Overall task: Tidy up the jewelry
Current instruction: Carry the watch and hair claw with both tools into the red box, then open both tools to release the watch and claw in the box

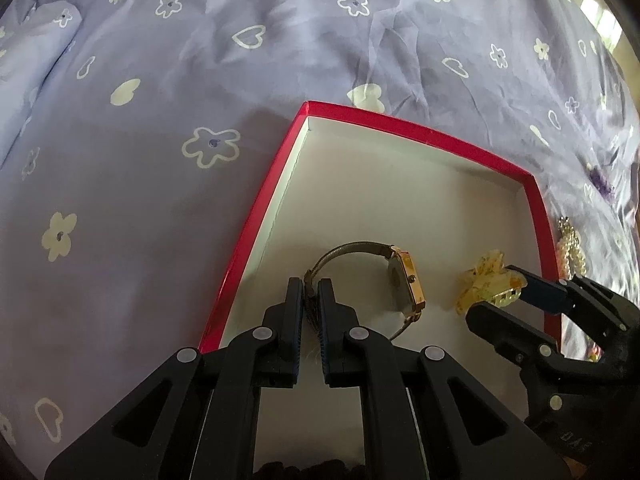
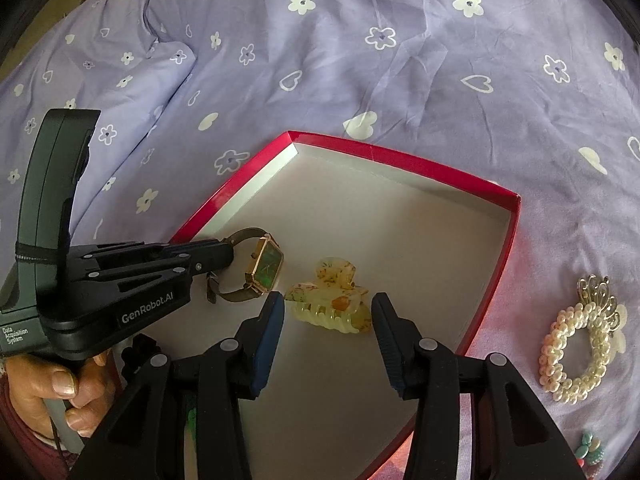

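A red-rimmed box (image 1: 256, 232) (image 2: 400, 156) with a pale floor lies on the lilac bedsheet. In it sits a gold square watch (image 1: 406, 284) (image 2: 266, 266) with a green face and a thin mesh strap. My left gripper (image 1: 310, 284) (image 2: 230, 254) is shut on that strap near the box's left wall, and the watch rests on the floor. Right of the watch, a translucent yellow hair claw (image 1: 486, 280) (image 2: 328, 300) sits between the pads of my right gripper (image 2: 328, 297) (image 1: 492, 291). Both pads touch the claw's ends.
A pearl scrunchie (image 2: 576, 344) (image 1: 572, 248) with a silver crown-shaped clip (image 2: 598, 290) lies on the sheet right of the box. Small coloured beads (image 2: 588, 448) lie nearer. Dark beads (image 1: 312, 470) show at the box's near end. A hand (image 2: 60, 384) holds the left gripper.
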Demonstrator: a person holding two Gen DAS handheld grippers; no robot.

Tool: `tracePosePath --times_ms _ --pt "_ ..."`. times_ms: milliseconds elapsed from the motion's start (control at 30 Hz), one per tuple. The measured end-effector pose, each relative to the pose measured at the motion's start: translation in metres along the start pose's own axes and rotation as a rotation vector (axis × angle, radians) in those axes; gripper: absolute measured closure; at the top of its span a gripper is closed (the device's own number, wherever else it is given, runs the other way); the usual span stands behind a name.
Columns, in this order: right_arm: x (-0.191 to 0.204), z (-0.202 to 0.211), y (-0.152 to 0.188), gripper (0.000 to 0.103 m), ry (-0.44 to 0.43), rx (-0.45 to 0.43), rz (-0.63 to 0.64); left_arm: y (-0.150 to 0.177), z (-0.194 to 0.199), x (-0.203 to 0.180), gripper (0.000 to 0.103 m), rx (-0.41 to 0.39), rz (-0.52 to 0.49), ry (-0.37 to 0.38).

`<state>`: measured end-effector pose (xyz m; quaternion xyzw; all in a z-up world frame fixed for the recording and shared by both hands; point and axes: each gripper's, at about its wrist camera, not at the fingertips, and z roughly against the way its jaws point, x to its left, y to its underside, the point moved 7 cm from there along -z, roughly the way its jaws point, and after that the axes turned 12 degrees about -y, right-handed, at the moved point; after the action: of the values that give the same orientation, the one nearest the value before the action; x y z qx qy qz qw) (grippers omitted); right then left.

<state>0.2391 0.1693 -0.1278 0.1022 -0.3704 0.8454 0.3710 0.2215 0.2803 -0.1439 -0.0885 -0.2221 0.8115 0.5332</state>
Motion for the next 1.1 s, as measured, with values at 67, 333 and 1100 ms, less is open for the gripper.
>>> tracePosePath --times_ms 67,333,1100 --pt "0.0 0.0 0.0 0.056 -0.004 -0.001 -0.005 0.0 0.002 0.0 0.088 -0.003 -0.001 -0.001" --pt "0.003 0.006 0.001 0.051 -0.011 -0.011 -0.016 0.001 0.019 0.01 0.073 -0.039 0.028 -0.024" --pt "-0.024 0.163 0.088 0.047 -0.011 -0.233 -0.213 0.07 0.125 -0.036 0.071 -0.115 0.04 0.129"
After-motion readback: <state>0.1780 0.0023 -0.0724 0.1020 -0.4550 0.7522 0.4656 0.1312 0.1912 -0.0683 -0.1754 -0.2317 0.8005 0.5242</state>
